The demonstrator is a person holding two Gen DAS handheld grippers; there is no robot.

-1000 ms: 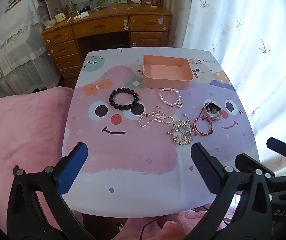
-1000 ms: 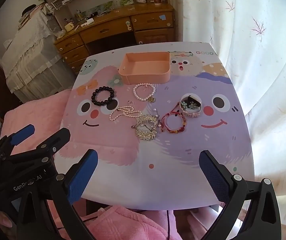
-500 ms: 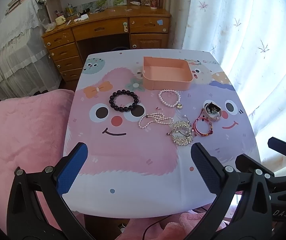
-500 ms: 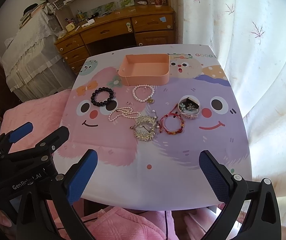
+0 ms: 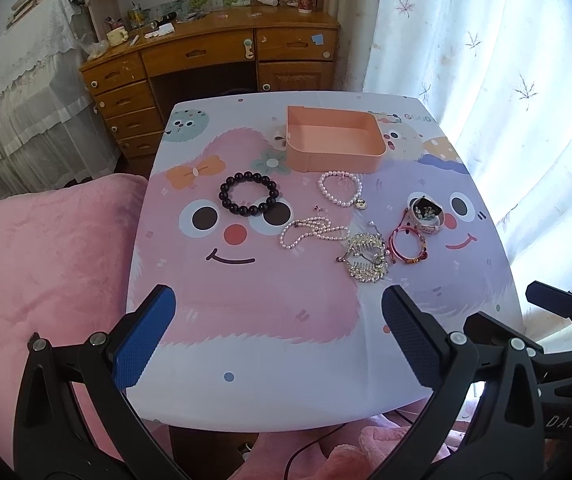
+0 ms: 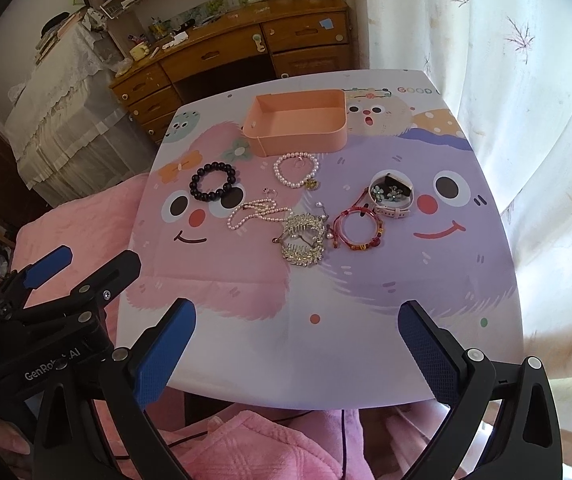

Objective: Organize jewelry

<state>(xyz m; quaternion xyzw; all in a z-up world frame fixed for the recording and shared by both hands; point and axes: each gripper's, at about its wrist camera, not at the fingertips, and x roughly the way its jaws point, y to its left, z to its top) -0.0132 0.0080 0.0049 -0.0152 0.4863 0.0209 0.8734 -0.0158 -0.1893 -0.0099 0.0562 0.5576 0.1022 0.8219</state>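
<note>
Sunlit bedroom, small table (image 5: 246, 360) with a cartoon-face print carried all the jewelry. Peach tray (image 5: 335, 142) sat at the far edge, nothing visible inside it. Just in front of the tray lay a pearl bracelet (image 5: 340, 188) with a small gold charm. Left of that, a black bead bracelet (image 5: 249, 193) lay over the printed eye. Nearer the middle, a pearl necklace (image 5: 313, 232) lay bunched in loose loops, with a tiny ring-like piece just beyond it, too small to tell. Gold rhinestone hair comb (image 5: 365, 256) lay beside the necklace, touching or nearly touching a red cord bracelet (image 5: 407, 244) on its right. White watch (image 5: 425, 214) with a dark flowered face sat just beyond the red bracelet; same layout in the right view, watch (image 6: 391, 196) near the purple face's eye.

Left gripper (image 5: 278, 340) hung over the near table edge, jaws spread wide, holding nothing. Right gripper (image 6: 297, 348) hovered the same way beside it, jaws wide apart and empty. Both were well short of the jewelry. Pink blanket (image 5: 46, 260) lay left of the table, wooden desk (image 5: 214, 52) behind, white curtain (image 5: 505, 80) at the right.
</note>
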